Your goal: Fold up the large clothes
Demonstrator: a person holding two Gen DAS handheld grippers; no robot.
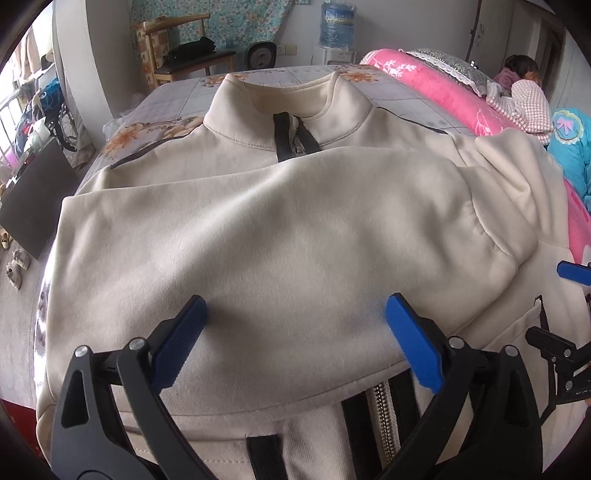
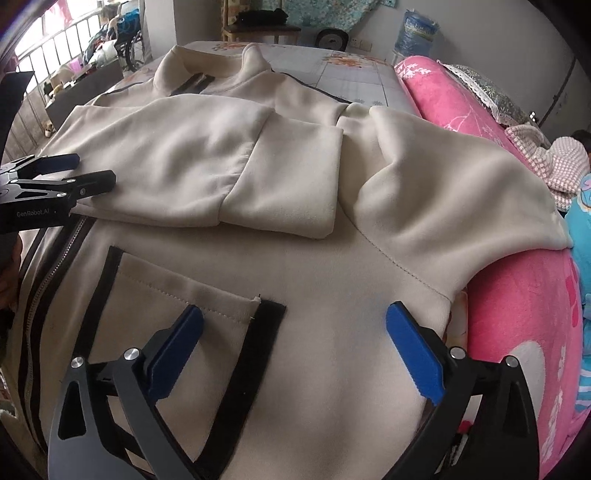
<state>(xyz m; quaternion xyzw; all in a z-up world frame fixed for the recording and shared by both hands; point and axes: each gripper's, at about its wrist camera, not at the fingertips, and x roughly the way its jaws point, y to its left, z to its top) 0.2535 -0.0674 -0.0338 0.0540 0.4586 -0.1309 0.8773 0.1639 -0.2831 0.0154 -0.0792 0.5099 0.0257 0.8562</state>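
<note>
Seen first from the left wrist camera, a cream zip-front jacket is spread collar-away across a floral-sheeted bed, one sleeve folded flat across its chest. The left gripper is held over that sleeve with its blue-padded jaws spread wide and nothing gripped between them. A silver zipper edged in black is seen just below the sleeve's hem. A pink blanket is bunched along the bed's right side, and a wooden chair and a water bottle are visible by the far wall.

Next, from the right wrist camera, the right gripper is poised over the jacket's front panel, jaws likewise wide apart and empty, beside a black-trimmed pocket. The folded sleeve is seen ahead, the other sleeve draped toward the pink blanket. The left gripper is seen at the left edge.
</note>
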